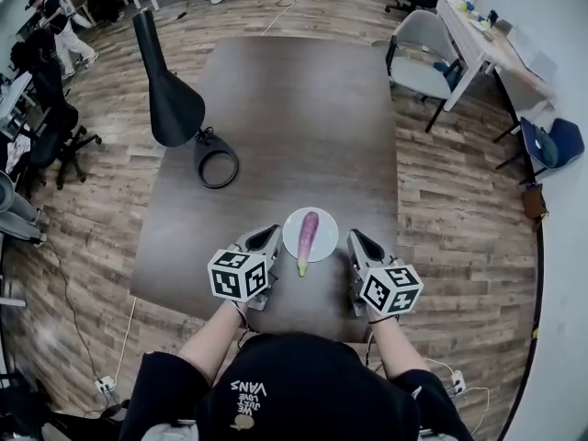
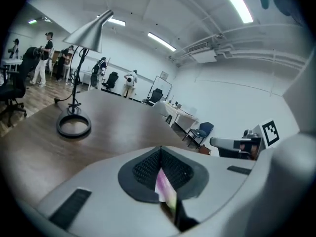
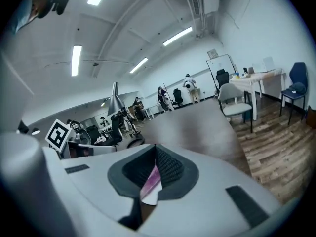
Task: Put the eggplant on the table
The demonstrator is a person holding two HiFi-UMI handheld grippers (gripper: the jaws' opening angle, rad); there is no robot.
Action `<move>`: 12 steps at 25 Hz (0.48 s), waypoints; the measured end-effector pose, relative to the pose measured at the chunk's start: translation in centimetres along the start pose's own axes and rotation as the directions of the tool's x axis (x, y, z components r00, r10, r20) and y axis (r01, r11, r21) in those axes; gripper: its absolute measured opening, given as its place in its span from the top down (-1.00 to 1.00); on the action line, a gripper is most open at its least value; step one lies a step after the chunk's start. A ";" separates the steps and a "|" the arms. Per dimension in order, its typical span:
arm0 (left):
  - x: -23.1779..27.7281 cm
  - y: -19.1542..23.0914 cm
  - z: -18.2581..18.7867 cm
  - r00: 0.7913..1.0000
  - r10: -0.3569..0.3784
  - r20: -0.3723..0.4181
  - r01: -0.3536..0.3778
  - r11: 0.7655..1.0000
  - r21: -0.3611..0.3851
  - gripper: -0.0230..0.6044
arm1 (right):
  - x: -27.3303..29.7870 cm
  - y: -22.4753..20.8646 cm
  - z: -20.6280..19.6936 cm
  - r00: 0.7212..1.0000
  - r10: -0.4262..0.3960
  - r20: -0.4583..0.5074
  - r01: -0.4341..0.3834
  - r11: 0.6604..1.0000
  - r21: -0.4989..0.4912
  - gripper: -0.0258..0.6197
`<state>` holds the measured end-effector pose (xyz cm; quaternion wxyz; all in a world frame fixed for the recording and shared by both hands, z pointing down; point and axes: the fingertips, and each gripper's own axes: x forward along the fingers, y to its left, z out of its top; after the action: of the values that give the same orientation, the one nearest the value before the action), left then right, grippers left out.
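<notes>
A purple eggplant point(image 1: 307, 237) with a green stem end lies on a small white plate point(image 1: 292, 224) near the front edge of the dark table point(image 1: 303, 108). My left gripper point(image 1: 272, 232) rests just left of the plate and my right gripper point(image 1: 355, 237) just right of it, both pointing away from me. Neither touches the eggplant. In the left gripper view the left gripper point(image 2: 160, 149) has its jaws met at the tips, shut on nothing. The right gripper point(image 3: 156, 147) looks the same in its own view. A thin purple and white sliver shows in each slit.
A black desk lamp point(image 1: 170, 99) with a ring base point(image 1: 216, 165) stands on the table's left side. A grey chair point(image 1: 423, 49) and a white desk point(image 1: 487, 39) are off to the far right. People and office chairs stand at the far left.
</notes>
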<state>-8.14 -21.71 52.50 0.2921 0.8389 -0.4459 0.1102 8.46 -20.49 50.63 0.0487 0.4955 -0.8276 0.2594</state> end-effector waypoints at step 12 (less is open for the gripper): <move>-3.2 -2.3 1.5 0.995 0.011 0.098 -0.017 0.998 0.059 0.89 | -2.8 2.3 1.5 0.998 -0.002 0.058 0.009 0.992 -0.127 0.86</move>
<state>-8.25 -19.36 48.98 0.2442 0.8483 -0.4621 0.0844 8.19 -18.09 47.46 0.0569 0.5010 -0.8421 0.1912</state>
